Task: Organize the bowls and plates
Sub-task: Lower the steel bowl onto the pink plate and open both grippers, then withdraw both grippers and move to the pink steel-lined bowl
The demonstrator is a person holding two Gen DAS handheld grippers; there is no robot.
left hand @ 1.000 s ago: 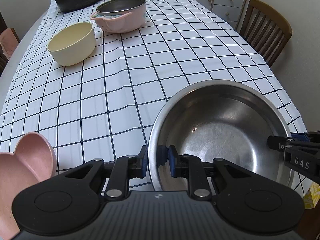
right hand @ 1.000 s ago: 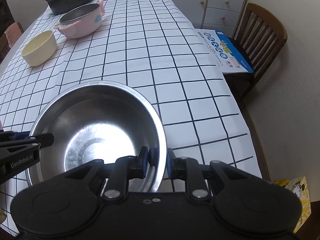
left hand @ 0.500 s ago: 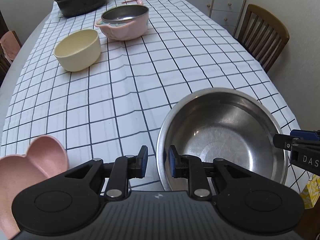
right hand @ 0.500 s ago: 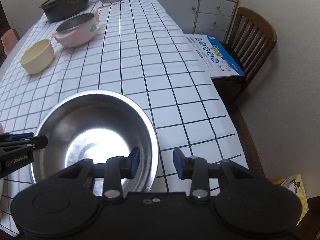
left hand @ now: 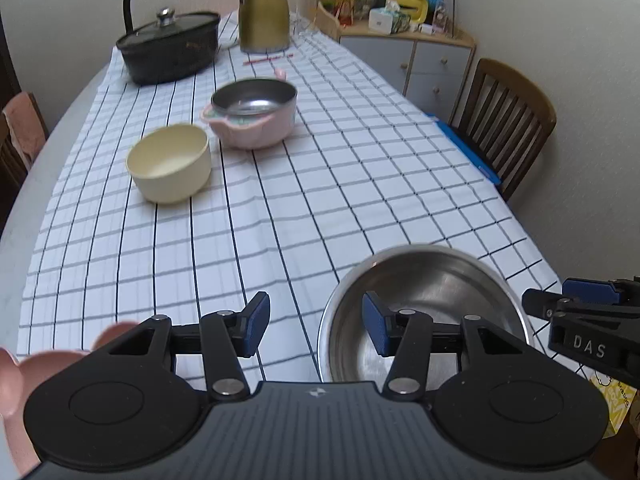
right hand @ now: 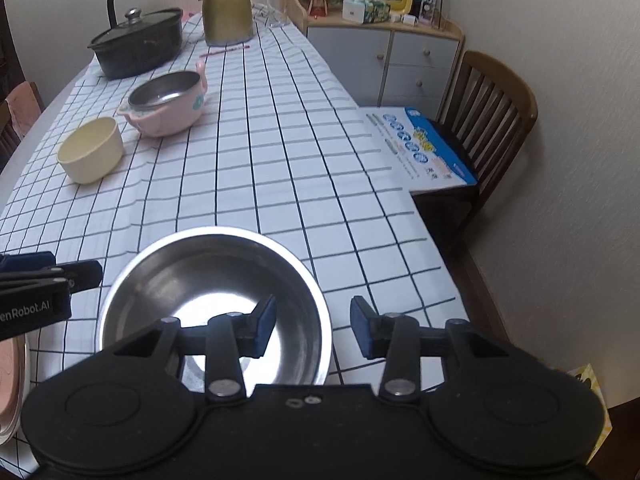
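Note:
A large steel bowl (left hand: pixel 432 288) (right hand: pixel 208 272) rests on the checked tablecloth near the table's front edge. My left gripper (left hand: pixel 316 320) hovers above its left rim with its jaws opening; the pads do not touch the rim seen between them. My right gripper (right hand: pixel 314 328) hangs over the bowl's right rim, its jaws opening too and clear of the metal. Each gripper shows at the edge of the other's view: the right gripper (left hand: pixel 580 308), the left gripper (right hand: pixel 52 276). A cream bowl (left hand: pixel 170 162) (right hand: pixel 90 148) and a pink steel-lined pot (left hand: pixel 254 114) (right hand: pixel 166 102) stand further back on the left.
A pink heart-shaped plate (left hand: pixel 12 376) lies at the near left corner. A black lidded pot (left hand: pixel 168 52) and a gold kettle (left hand: pixel 264 12) stand at the far end. A wooden chair (left hand: pixel 508 120) with a blue and white box (right hand: pixel 424 144) stands on the right.
Both grippers have let go of the steel bowl's rim, opened and risen away from it. The bowl stays on the cloth.

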